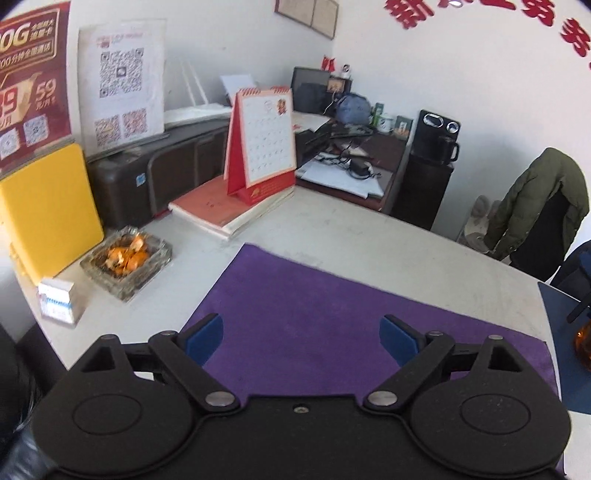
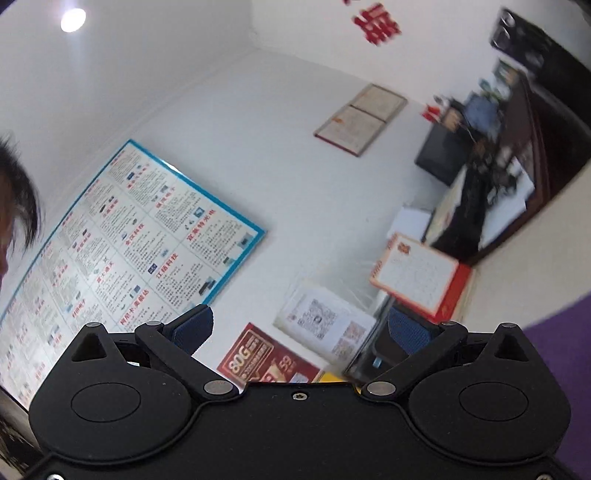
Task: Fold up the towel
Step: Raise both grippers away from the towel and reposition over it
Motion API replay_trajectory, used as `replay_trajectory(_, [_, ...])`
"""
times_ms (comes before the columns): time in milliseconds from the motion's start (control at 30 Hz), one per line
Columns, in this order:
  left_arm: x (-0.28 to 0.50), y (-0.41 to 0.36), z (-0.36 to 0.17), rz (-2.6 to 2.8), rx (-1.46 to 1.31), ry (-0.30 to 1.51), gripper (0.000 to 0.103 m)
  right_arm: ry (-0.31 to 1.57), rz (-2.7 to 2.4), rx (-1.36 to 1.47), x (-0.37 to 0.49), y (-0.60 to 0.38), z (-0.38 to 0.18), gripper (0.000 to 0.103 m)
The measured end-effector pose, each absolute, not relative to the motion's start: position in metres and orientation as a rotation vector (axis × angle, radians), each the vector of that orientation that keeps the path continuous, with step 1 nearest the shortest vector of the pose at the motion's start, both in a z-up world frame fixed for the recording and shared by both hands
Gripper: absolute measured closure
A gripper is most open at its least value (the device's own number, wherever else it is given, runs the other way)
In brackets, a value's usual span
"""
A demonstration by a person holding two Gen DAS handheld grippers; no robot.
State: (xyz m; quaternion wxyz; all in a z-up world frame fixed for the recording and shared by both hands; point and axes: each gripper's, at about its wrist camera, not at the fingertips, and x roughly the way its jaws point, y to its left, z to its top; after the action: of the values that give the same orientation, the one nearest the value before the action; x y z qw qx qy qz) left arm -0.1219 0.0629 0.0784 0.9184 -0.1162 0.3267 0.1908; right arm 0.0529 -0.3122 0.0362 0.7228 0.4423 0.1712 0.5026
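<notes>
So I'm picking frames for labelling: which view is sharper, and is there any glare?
Left wrist: fairly sharp, flat purple towel clear, fisheye bending at the edges. Right wrist: tilted, motion-smeared at right, bright round ceiling lamp flaring.

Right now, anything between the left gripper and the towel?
Nothing visible. The left gripper is open directly over the purple towel, with only bare cloth between its fingers. The glass ashtray and desk calendar sit off the towel, on the table beyond its far-left corner.
</notes>
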Motion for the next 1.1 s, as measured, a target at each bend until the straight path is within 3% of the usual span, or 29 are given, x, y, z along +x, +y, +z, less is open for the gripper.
replay_trajectory(133, [-0.119,0.084,0.061,0.52,-0.261,0.723,0.012,0.775,1.124,0.89,0.093,-0.26,0.024,0.0])
replay_trajectory(167, [-0.118,0.09,0.058,0.548,-0.26,0.732,0.012,0.76,1.129,0.875,0.09,-0.255,0.028,0.0])
replay_trajectory(233, [-0.115,0.103,0.048,0.595,-0.257,0.743,0.012,0.508,1.162,0.805,0.079,-0.251,0.056,0.0])
replay_trajectory(300, [-0.111,0.114,0.039,0.63,-0.242,0.75,0.012,0.373,1.177,0.745,0.073,-0.242,0.077,0.0])
replay_trajectory(367, [-0.106,0.129,0.027,0.644,-0.248,0.772,0.012,0.457,1.15,0.667,0.084,-0.218,0.076,0.0])
replay_trajectory(467, [-0.099,0.152,0.008,0.655,-0.268,0.81,0.012,0.749,1.041,0.477,0.097,-0.175,0.061,0.0])
replay_trajectory(633, [-0.088,0.181,-0.02,0.621,-0.335,0.862,0.015,0.61,1.021,0.354,0.088,-0.135,0.063,0.0])
replay_trajectory(767, [-0.092,0.198,-0.035,0.554,-0.371,0.87,0.026,0.65,0.986,0.172,0.098,-0.09,0.06,0.0])
replay_trajectory(1000, [-0.095,0.215,-0.051,0.507,-0.385,0.893,0.029,0.603,0.964,-0.087,0.106,-0.002,0.046,0.0])
replay_trajectory(1100, [-0.098,0.222,-0.056,0.488,-0.405,0.906,0.036,0.626,0.967,-0.118,0.104,0.022,0.038,0.0])
